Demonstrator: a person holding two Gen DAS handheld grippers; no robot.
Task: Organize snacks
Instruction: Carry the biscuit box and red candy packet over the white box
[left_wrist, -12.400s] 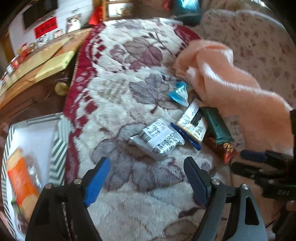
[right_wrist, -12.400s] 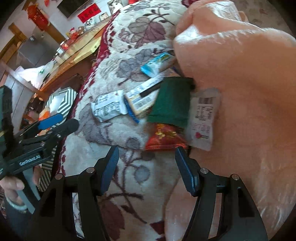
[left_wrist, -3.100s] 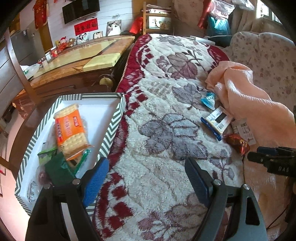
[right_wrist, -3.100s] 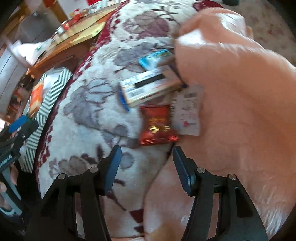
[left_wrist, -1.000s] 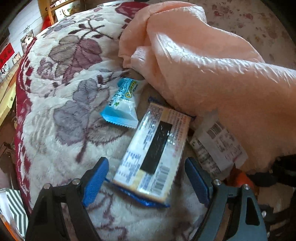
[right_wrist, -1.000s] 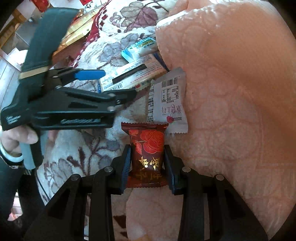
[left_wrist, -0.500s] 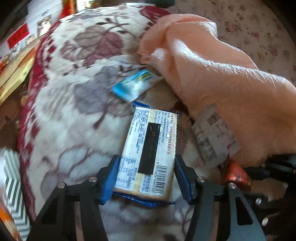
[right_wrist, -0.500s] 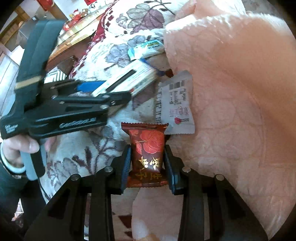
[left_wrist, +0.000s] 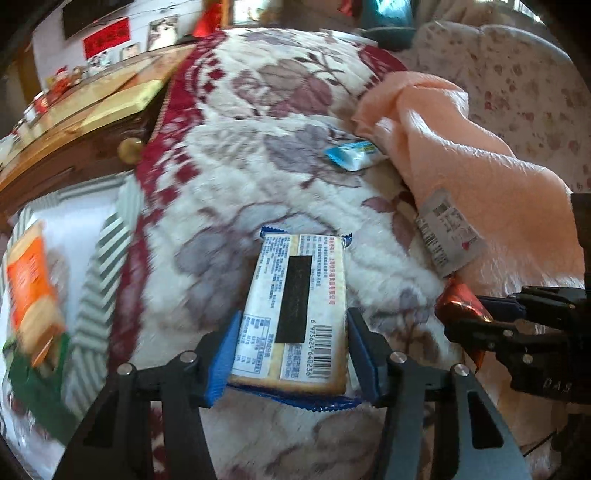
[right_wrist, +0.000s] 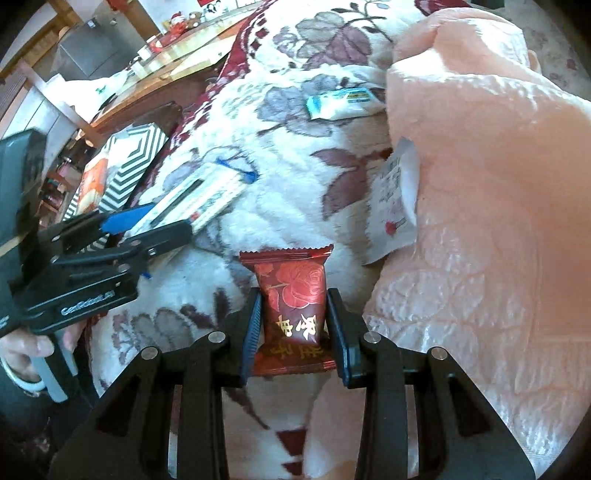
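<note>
My left gripper (left_wrist: 291, 350) is shut on a long white cracker pack (left_wrist: 295, 306) with a blue edge and holds it above the floral blanket (left_wrist: 258, 177). My right gripper (right_wrist: 293, 328) is shut on a red rose-print snack packet (right_wrist: 293, 299), lifted just off the blanket. A light blue packet (left_wrist: 352, 155) and a white sachet (left_wrist: 447, 232) lie by the peach towel (left_wrist: 461, 155). In the right wrist view the left gripper (right_wrist: 147, 225) holds the cracker pack (right_wrist: 203, 195) at the left; the blue packet (right_wrist: 340, 101) and white sachet (right_wrist: 395, 206) lie beyond.
A box with a striped rim (left_wrist: 99, 266) stands left of the blanket and holds an orange cracker pack (left_wrist: 31, 280) and a green packet (left_wrist: 33, 384). A wooden table (left_wrist: 81, 122) is behind it. The right gripper shows at the right edge of the left wrist view (left_wrist: 517, 325).
My left gripper has lifted the cracker pack off the blanket and swung left, bringing the striped box into view. My right gripper still holds the red packet, slightly raised.
</note>
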